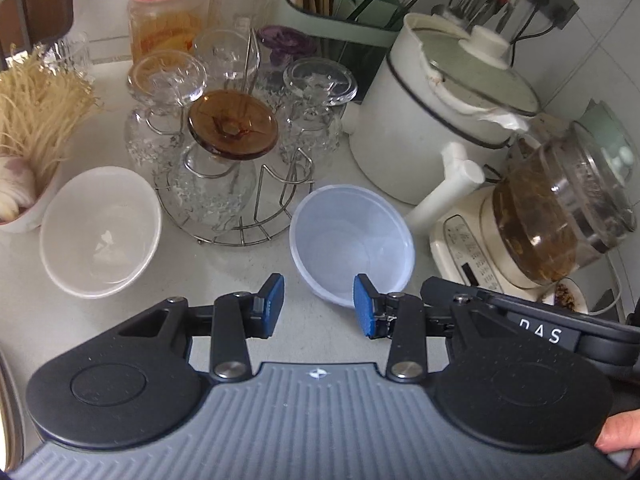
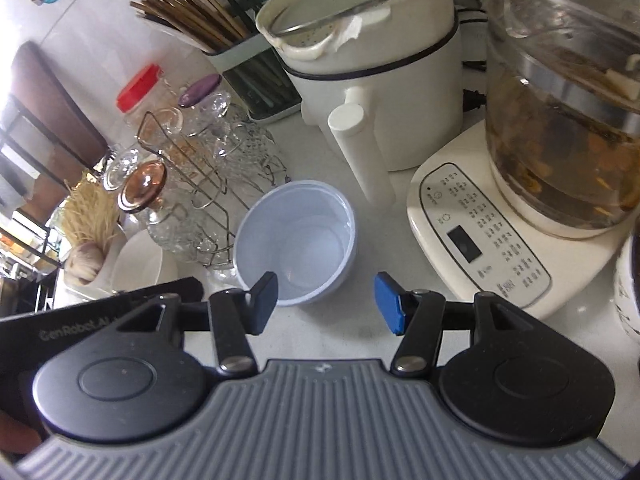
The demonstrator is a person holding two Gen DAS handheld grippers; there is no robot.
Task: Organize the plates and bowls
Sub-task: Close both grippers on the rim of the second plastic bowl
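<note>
Two empty bowls stand apart on the bench [image 1: 352,184], white bowl [image 1: 100,232] left of the glass rack [image 1: 236,208], blue bowl [image 1: 352,240] right; both the left hand-held gripper [image 1: 319,306] and right hand-held gripper [image 2: 326,302] are wide open, holding nothing, so the approach step seems in hand, next closing on the blue bowl's rim.

White letters reading "DAS" stand on the black body of the right gripper [image 1: 540,334] where it enters the left wrist view at lower right. In the right wrist view, the left gripper [image 2: 80,334] carries pale lettering that reads "GenRobot.AI", the end of it cut off behind the near gripper's linkage. The cream kettle base [image 2: 486,240] bears a control panel of small printed symbols and characters around a dark display window; these are too small and blurred to read in either view.
</note>
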